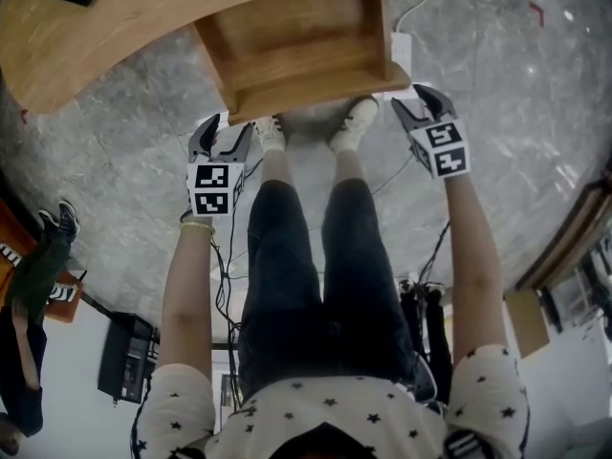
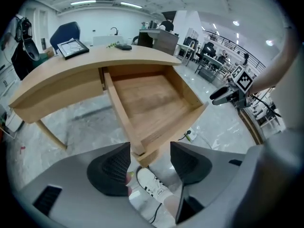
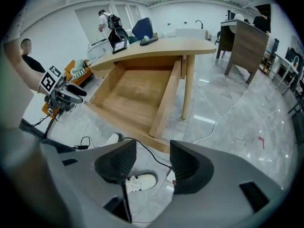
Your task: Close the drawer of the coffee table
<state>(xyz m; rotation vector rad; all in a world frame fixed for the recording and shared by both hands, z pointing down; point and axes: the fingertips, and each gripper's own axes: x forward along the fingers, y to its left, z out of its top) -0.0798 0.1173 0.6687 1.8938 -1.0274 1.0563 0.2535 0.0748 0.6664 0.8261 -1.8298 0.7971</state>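
Between left gripper [image 1: 222,134] and right gripper [image 1: 421,103]: the pulled-out drawer [image 1: 296,41], front board nearest.
Both stand wide open, empty, beside its corners; closing means pushing away.

The desk [image 1: 96,27] and its drawer [image 1: 287,36] are pale, smooth wood with a matt finish. The floor [image 1: 516,113] is glossy grey stone with white veining.

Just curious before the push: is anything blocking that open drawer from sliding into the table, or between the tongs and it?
Nothing visible does. The drawer is empty and nothing shows in its path under the table. The left tongs and right tongs hang open by its front corners, with nothing between.
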